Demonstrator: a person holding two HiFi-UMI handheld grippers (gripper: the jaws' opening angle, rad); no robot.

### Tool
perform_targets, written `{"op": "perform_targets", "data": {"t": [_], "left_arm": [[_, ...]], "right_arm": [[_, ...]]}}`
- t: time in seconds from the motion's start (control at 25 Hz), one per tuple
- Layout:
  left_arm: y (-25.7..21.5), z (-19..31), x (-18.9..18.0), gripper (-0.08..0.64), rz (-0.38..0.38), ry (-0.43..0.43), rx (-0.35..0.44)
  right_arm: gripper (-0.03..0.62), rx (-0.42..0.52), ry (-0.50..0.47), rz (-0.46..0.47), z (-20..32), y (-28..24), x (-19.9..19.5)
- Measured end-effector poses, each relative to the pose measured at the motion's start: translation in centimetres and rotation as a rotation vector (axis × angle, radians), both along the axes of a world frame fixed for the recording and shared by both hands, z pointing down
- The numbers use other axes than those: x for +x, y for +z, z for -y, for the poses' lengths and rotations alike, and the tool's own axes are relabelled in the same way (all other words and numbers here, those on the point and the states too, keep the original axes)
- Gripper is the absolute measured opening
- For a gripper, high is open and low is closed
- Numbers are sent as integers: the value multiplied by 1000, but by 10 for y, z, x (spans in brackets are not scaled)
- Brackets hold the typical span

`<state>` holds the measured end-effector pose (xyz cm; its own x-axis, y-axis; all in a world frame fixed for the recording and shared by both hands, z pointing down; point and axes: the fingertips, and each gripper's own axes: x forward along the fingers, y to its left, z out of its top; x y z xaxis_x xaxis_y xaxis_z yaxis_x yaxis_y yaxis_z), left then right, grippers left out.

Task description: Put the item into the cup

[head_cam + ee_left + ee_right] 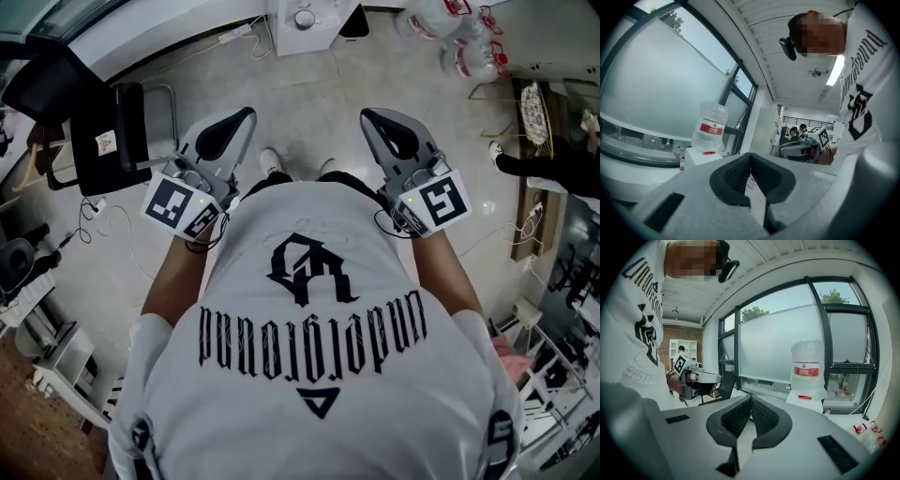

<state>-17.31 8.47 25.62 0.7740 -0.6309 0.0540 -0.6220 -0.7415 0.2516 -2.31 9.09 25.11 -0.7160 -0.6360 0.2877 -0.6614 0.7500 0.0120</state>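
You hold the left gripper (pixel 244 118) and right gripper (pixel 371 118) at your waist, jaws clenched on nothing: a resting stance, task seemingly not begun.

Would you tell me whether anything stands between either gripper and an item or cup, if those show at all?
Neither an item nor a cup shows in any view, so no obstruction can be judged. The left gripper and right gripper are shut and empty. A water bottle stands ahead of them.
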Motion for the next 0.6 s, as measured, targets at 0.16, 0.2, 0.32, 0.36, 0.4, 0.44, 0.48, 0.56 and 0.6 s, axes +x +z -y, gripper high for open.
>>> {"op": "perform_targets", "data": {"t": [0.16,0.2,0.32,0.36,0.4,0.44,0.48,0.56,0.6], "left_arm": [[-4,-7,16,15,7,-19,11],[-5,-9,20,15,9,-28,13],[-7,-17,38,15,12,-55,18],[-7,-21,45,15,15,-61,18],[-6,-25,53,15,19,-67,16],[-4,-28,61,15,22,-73,13],[-4,-32,68,15,23,-81,9],[-4,-41,84,15,25,-98,5],[-4,-45,91,15,27,-107,4]], "right_arm": [[15,11,-16,8,0,-1,18],[15,12,-24,9,-1,-1,23],[15,17,-49,16,-6,-2,42],[15,20,-57,19,-8,-2,50],[15,21,-65,21,-11,-2,58],[15,21,-71,24,-13,-2,66],[15,20,-77,27,-16,-2,74],[15,18,-91,32,-24,-1,91],[15,17,-99,33,-28,0,99]]}}
